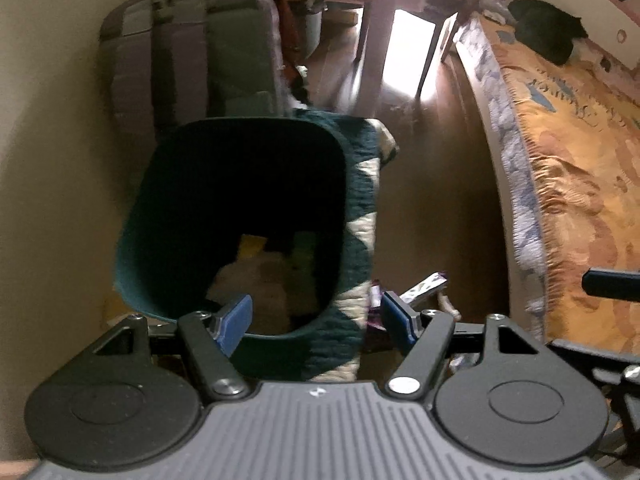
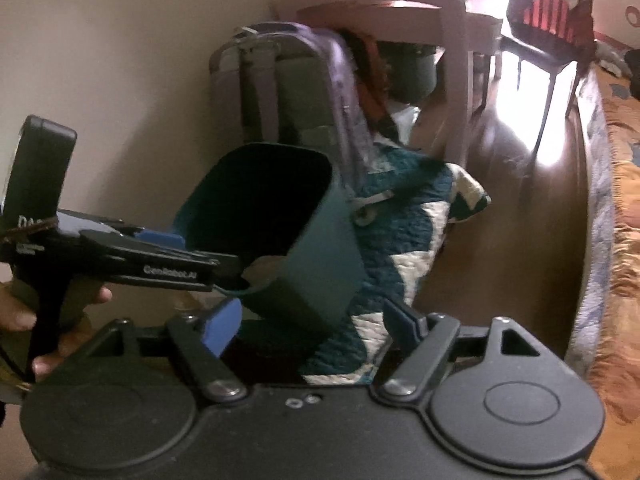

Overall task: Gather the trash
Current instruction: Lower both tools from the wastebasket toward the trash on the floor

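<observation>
Dark-green bin (image 1: 236, 216) sits below the empty, parted left gripper (image 1: 316, 316).

Left wrist: looks steeply down from close above into the dark green bin (image 1: 236, 216), own blue pads (image 1: 236, 320) at bottom edge, bed (image 1: 568, 168) along the right. Right wrist: looks down more obliquely from the bin's right (image 2: 280, 232), near, with the left gripper (image 2: 168, 256) entering from the left edge. Shared: bin, backpack (image 1: 192, 52) behind it, quilt (image 2: 404, 232), wooden floor (image 1: 436, 184).
</observation>
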A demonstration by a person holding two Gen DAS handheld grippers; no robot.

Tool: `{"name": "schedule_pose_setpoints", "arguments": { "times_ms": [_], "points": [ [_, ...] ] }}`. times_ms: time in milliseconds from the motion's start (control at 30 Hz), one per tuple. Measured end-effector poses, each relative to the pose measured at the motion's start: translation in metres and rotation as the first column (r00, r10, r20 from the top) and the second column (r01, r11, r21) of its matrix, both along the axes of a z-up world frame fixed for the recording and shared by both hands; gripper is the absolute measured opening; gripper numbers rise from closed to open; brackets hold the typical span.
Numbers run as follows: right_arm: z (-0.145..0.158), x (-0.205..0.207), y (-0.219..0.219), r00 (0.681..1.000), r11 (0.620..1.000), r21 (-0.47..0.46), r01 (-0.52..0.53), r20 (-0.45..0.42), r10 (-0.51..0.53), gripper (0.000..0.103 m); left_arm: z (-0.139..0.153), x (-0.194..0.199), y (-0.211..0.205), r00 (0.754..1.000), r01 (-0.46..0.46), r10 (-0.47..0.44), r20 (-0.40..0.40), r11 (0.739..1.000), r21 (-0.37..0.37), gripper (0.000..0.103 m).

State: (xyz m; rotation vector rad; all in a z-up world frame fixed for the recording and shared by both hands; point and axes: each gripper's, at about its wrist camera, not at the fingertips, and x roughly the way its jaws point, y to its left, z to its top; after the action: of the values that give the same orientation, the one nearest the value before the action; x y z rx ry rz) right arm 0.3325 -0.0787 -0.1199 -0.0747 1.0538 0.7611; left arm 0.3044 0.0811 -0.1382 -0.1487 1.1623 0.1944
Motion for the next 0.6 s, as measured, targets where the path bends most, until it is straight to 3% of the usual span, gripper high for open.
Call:
{"name": "schedule_pose_setpoints", "arguments": {
  "times_ms": [300, 600],
  "points": [
    [-0.029, 0.001, -0.104, 0.997, 0.997, -0.002, 0.078, -0.016, -0.078, 0.092, -0.016, 0.016, -0.088, 0.997, 0.045, -0.041, 0.064, 0.997, -0.069, 0.076],
    [-0.09, -0.001, -0.182, 0.98, 0.981, 0.003, 0.192, -0.05, -0.192, 0.101, -0.076, 0.045, -0.14, 0.995, 0.101, -0.099, 0.018, 0.984, -0.146, 0.081]
  ]
}}
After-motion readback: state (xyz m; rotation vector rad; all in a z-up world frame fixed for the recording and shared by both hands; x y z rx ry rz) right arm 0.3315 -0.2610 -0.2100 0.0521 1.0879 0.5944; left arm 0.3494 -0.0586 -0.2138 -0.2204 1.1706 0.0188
